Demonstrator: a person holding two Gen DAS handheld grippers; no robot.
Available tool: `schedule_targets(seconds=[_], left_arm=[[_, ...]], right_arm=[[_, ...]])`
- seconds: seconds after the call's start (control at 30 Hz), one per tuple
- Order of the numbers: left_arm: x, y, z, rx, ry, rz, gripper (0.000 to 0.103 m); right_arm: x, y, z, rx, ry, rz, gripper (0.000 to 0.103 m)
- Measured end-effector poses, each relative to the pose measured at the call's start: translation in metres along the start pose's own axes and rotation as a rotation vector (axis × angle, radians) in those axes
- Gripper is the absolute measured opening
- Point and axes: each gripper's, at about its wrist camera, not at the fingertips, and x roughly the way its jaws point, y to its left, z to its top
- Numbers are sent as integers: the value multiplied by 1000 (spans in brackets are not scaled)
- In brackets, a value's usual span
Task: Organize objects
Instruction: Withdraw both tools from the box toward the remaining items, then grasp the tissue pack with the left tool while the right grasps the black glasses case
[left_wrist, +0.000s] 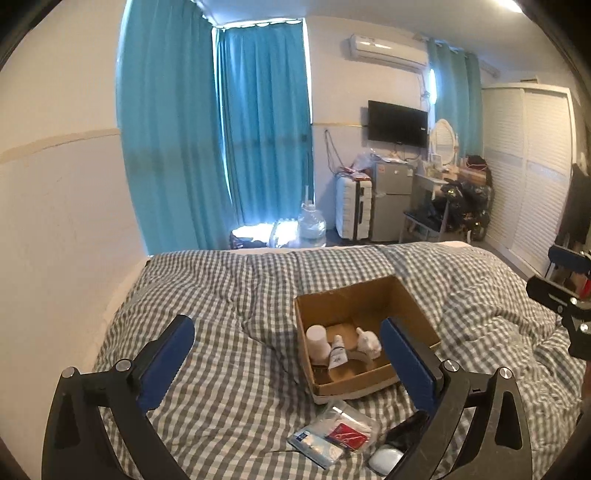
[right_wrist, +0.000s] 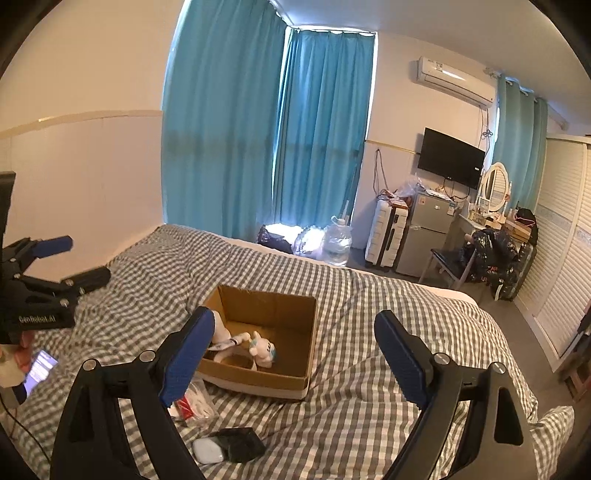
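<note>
Box is sitting open-topped on the checked bed, a little right of centre in the left wrist view, and I am seeing a white bottle, a small tube and a white figurine already lying inside it. I am judging that the sorting is partly done, with the near items not yet collected. Just in front of the box's near wall I am seeing a clear packet with a red and a blue item inside, a dark pouch to its right, and a small pale case touching the pouch's near end.

I am holding the left gripper spread wide and empty above the bed, its right finger overlapping the box's right wall in view. I am holding the right gripper released too, gripping nothing, with the box between its fingers in its own view.

I am thinking the next move calls for lowering one gripper onto the packet or the pouch, closing, and lifting it over the near wall.

Packet's long axis is running from near left to far right, one end pointing toward the box. Tube is leaning with its cap toward the far side, its flat end resting near the box's front wall
</note>
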Motion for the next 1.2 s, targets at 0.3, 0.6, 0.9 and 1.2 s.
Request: schedule_targets(seconds=[0.3,0.6,0.9,1.2], left_arm=[[43,-5,-56,-26,91,-5,103],[85,-24,-113,25,272,-43,103],[114,-34,-156,57,450,-81,103],[132,-30,-167,32,539,-80,103]], right_arm=[[62,9,-59,13,142,43,88],[106,28,-119,-2,310,106,88],[143,60,-172,-113,480,136,88],[169,67,-186,-123,593,193,88]])
